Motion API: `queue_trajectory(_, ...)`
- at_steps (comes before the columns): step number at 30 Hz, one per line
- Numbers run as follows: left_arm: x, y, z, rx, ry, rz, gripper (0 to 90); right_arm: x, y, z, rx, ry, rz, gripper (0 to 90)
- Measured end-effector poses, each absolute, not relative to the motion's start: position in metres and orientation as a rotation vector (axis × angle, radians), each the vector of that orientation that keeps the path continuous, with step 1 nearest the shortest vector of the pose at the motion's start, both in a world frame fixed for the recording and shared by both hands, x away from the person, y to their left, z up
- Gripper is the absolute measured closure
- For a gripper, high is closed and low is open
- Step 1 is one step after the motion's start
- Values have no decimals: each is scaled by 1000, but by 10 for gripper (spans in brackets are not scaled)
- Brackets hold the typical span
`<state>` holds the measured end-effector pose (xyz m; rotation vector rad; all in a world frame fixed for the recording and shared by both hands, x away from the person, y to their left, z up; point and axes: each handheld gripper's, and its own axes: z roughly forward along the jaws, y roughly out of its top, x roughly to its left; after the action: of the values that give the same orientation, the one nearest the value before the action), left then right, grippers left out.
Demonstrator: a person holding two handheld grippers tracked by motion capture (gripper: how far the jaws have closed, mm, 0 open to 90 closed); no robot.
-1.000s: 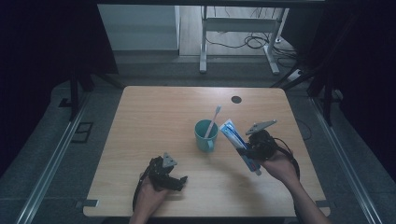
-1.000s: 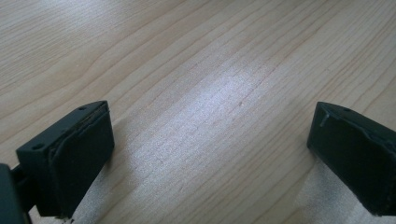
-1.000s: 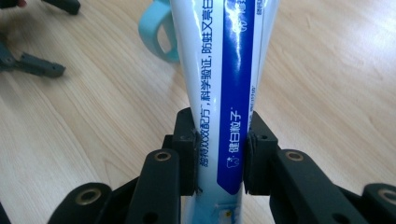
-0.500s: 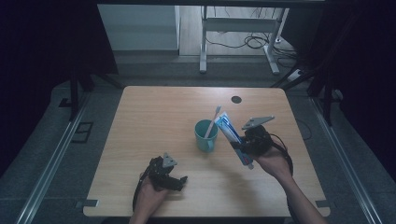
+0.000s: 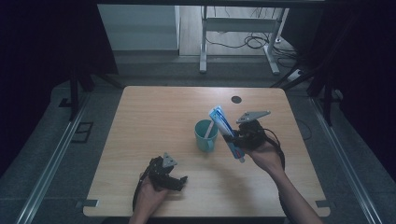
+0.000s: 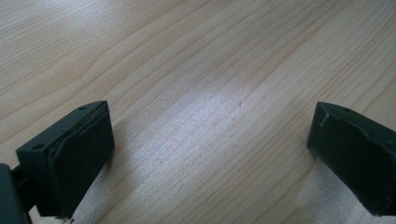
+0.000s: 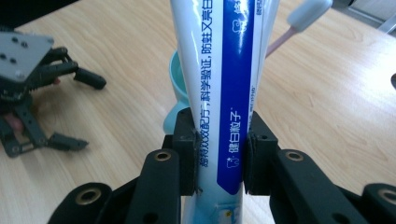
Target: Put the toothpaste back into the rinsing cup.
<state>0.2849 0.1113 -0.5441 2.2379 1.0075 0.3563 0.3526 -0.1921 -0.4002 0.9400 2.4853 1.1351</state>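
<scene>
I am keeping my left claw (image 5: 173, 179) parked low at the near edge of the pale wooden table (image 5: 154, 116); it is sitting where it sat a second ago, its jaws spread wide with nothing but bare wood grain between them in the left gripper view.

Further in, my right claw (image 7: 219, 156) is pinching the white-and-blue plastic toothpaste tube (image 7: 224, 84) across its lower body, the pads pressing flat on both sides. That grip is not changing. What is changing is the place: over the last second I have been carrying the tube inward from the right part of the table and lifting it a little, so that its flat crimped upper end (image 5: 215, 113) is now leaning over the rim of the small teal plastic cup (image 5: 205, 135) standing near the middle of the table. The capped end is pointing down toward me, clear of the surface.

A pink-handled toothbrush with a white head (image 7: 306, 16) is already standing in that cup, leaning toward the tube side.

I judge I am partway through bringing the tube to the cup. As it is tilting now, the crimped end would enter first, so I would need to steepen it and avoid knocking the toothbrush or tipping the light cup.
</scene>
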Motion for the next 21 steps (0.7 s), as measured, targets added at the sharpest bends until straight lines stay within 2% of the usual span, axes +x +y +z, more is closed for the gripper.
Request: queue_trajectory(21, 285, 111, -544, 2238, 1006, 357, 7, 378, -178, -387, 961, 2369, 1264, 705)
